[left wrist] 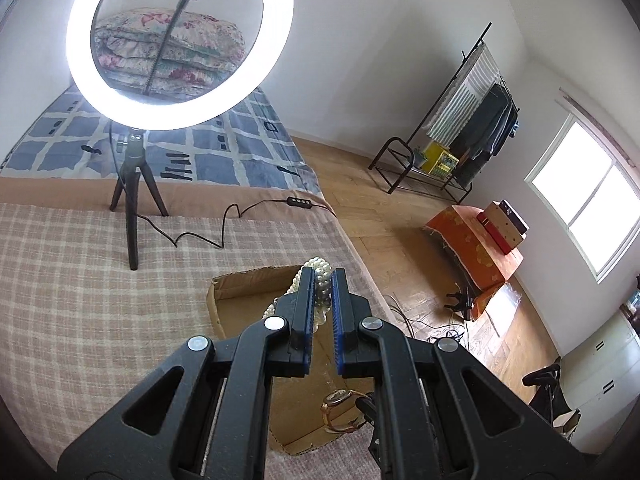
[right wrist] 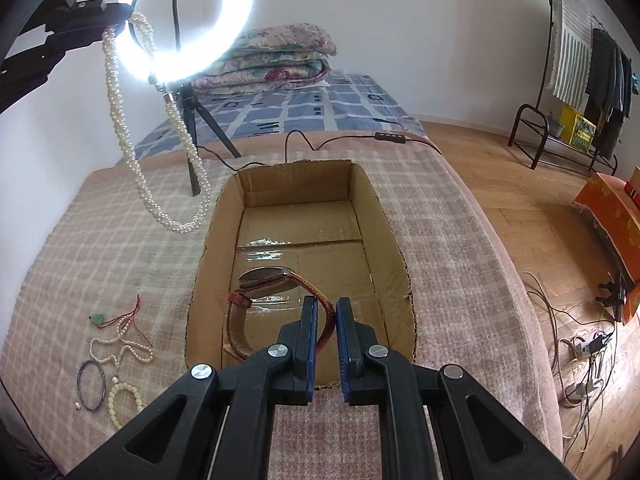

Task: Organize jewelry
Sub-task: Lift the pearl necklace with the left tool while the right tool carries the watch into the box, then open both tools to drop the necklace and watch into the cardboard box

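Note:
My left gripper (left wrist: 323, 276) is shut on a multi-strand pearl necklace (left wrist: 318, 268). In the right wrist view the left gripper (right wrist: 122, 18) is at the upper left. From it the necklace (right wrist: 116, 92) hangs in a long loop beside the left rim of the open cardboard box (right wrist: 296, 170). My right gripper (right wrist: 326, 306) is shut on the woven orange strap of a watch (right wrist: 266, 278), held low inside the near end of the box. The watch (left wrist: 340, 406) also shows at the bottom of the left wrist view. The box (left wrist: 224, 292) lies on the checked blanket.
Loose jewelry lies on the blanket left of the box: a green pendant on red cord (right wrist: 96, 318), a thin pearl strand (right wrist: 120, 344), a blue bangle (right wrist: 91, 384), a bead bracelet (right wrist: 120, 404). A ring light on a tripod (right wrist: 192, 148) stands behind, its cable (right wrist: 304, 140) trailing right.

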Action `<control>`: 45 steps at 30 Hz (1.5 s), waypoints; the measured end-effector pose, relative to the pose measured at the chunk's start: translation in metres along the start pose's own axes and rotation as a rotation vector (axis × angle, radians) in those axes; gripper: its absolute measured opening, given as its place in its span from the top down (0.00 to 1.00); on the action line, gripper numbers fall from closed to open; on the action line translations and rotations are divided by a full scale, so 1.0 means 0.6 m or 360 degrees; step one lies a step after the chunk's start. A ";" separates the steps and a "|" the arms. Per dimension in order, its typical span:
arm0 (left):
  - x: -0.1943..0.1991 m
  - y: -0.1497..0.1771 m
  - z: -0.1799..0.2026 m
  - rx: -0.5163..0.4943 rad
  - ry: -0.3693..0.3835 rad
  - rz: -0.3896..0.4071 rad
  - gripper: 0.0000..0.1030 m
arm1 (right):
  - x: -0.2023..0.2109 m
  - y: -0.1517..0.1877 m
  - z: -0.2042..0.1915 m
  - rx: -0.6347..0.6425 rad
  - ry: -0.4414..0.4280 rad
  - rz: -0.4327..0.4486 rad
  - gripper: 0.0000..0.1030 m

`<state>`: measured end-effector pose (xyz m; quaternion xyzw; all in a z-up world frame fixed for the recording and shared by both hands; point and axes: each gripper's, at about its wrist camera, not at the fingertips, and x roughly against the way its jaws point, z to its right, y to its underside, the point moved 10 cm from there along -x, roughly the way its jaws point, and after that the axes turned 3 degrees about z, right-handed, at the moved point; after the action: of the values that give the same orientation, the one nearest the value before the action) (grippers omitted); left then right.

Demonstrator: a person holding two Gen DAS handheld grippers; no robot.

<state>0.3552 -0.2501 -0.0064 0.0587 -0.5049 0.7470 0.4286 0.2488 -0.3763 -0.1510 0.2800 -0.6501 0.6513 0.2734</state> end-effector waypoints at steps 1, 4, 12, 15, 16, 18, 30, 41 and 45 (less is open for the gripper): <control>-0.013 0.001 0.000 0.0004 0.0000 -0.0015 0.94 | -0.004 0.001 0.002 -0.0004 0.0001 -0.0008 0.93; -0.050 0.006 0.004 0.0002 -0.0013 -0.0050 0.94 | -0.015 0.005 0.005 -0.0030 -0.0001 -0.0029 0.93; -0.141 0.031 -0.005 0.0013 -0.0042 -0.0170 0.94 | -0.031 0.015 0.006 -0.0055 -0.0030 -0.0074 0.93; -0.165 0.045 -0.006 0.0002 -0.0058 -0.0217 0.94 | -0.036 0.019 0.006 -0.0056 -0.0040 -0.0090 0.92; -0.169 0.049 -0.005 -0.0002 -0.0066 -0.0224 0.94 | -0.036 0.020 0.006 -0.0058 -0.0043 -0.0092 0.92; -0.174 0.052 -0.006 -0.0015 -0.0081 -0.0228 0.94 | -0.037 0.019 0.005 -0.0060 -0.0055 -0.0087 0.87; -0.150 0.046 -0.023 -0.0045 -0.0139 -0.0209 0.51 | -0.011 -0.006 -0.009 -0.0004 -0.0032 0.0046 0.13; -0.050 0.015 -0.056 -0.0032 -0.0198 -0.0114 0.51 | 0.019 -0.013 -0.016 -0.0001 -0.0016 0.0111 0.04; -0.007 0.005 -0.075 -0.0031 -0.0236 -0.0072 0.51 | 0.034 -0.019 -0.025 0.0010 -0.0029 0.0146 0.04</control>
<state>0.3711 -0.2170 -0.0326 0.1209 -0.5410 0.7258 0.4073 0.2428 -0.3613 -0.1282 0.2567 -0.6626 0.6626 0.2366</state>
